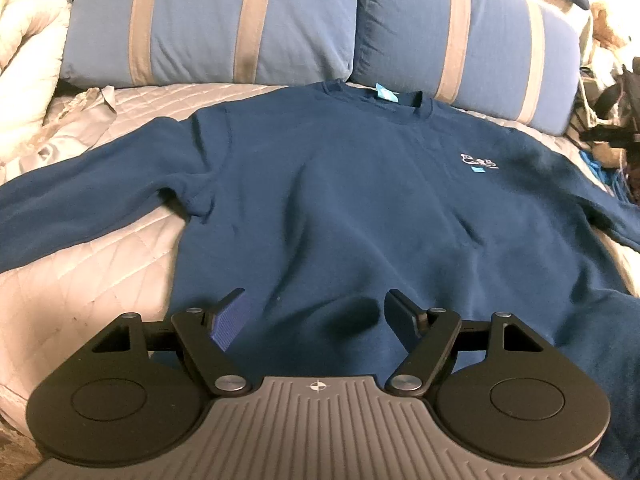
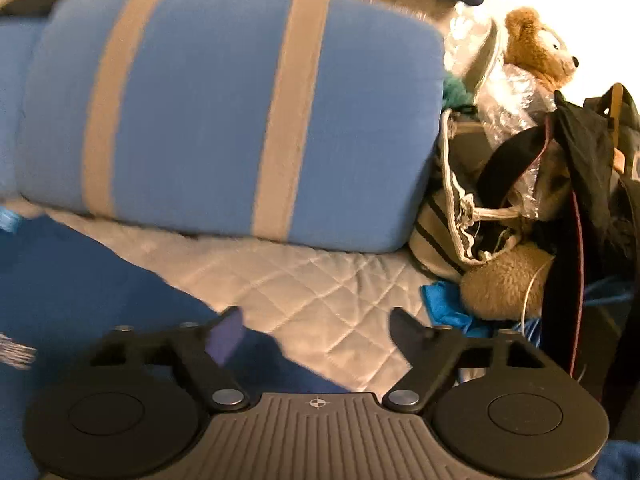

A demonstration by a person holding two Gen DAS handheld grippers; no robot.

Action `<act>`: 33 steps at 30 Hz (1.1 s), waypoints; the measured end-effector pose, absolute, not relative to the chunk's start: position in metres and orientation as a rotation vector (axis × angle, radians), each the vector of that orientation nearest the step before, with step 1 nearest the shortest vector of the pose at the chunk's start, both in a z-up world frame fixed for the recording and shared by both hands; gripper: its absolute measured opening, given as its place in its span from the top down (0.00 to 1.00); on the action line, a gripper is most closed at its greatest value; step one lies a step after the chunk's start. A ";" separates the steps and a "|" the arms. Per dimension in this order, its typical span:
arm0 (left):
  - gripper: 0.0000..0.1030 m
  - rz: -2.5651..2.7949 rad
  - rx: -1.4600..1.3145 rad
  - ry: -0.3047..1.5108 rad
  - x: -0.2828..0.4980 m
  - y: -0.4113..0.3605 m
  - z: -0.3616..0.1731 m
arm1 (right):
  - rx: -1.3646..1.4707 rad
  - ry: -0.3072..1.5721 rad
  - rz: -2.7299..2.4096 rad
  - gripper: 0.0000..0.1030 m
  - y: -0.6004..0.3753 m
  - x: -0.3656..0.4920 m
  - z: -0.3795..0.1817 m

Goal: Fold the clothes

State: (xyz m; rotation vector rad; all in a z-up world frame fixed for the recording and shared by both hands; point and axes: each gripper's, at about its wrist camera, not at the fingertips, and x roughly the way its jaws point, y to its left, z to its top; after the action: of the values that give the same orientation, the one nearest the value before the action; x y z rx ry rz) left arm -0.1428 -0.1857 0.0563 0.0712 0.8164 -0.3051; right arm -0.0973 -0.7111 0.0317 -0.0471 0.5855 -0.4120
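A dark blue sweatshirt (image 1: pixel 340 184) lies flat and face up on the quilted bedspread (image 1: pixel 100 264), collar toward the pillows, both sleeves spread out to the sides. A small white logo (image 1: pixel 478 162) sits on its chest. My left gripper (image 1: pixel 316 312) hovers over the lower hem, jaws open, nothing between them. In the right wrist view my right gripper (image 2: pixel 316 330) is open and empty above the bedspread (image 2: pixel 320 292), beside the edge of the sweatshirt (image 2: pixel 80 292). That view is blurred.
Two blue pillows with grey stripes (image 1: pixel 224 24) (image 1: pixel 472 36) lean at the head of the bed. A white duvet (image 1: pixel 28 52) is bunched at the left. At the right edge sit a teddy bear (image 2: pixel 536 48), bags (image 2: pixel 580 160) and blue cloth (image 2: pixel 444 304).
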 end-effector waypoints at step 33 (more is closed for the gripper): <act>0.28 -0.351 -0.138 0.690 -0.155 -0.143 0.086 | 0.033 0.433 -0.188 0.00 -0.602 -0.282 0.144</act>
State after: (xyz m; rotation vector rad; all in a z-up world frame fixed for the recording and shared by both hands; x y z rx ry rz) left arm -0.1552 -0.1428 0.0860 -0.1382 0.6902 -0.3513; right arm -0.2816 -0.6019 0.1436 0.0328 0.4326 -0.1879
